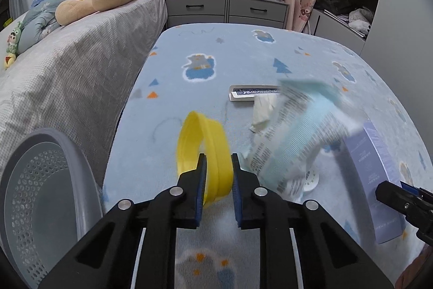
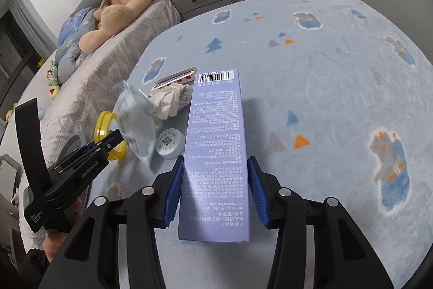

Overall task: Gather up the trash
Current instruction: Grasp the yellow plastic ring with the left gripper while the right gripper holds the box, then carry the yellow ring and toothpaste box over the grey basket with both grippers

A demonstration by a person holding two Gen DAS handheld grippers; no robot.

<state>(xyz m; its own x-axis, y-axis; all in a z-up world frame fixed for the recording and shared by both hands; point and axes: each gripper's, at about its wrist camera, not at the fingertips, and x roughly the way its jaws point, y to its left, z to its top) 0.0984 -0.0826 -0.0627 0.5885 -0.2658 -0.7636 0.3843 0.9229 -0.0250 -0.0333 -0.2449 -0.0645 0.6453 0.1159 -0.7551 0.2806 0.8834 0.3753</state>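
Trash sits bunched near the left edge of the blue blanket (image 2: pixel 324 72): yellow ring (image 1: pixel 205 151), crumpled wrapper (image 1: pixel 295 132), tissue (image 1: pixel 263 110), white cap (image 2: pixel 170 144). Left gripper (image 1: pixel 218 175) is pinched narrow on the ring's wall; right gripper (image 2: pixel 215 191) clamps the purple toothpaste box (image 2: pixel 213 151). Advice: keep both grips firm, lift clear of the wrapper, carry the ring left to the grey basket (image 1: pixel 40 180) beyond that edge.

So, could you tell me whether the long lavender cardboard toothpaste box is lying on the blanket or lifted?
Lifted: the toothpaste box sits clamped in the right gripper, shadow beneath.
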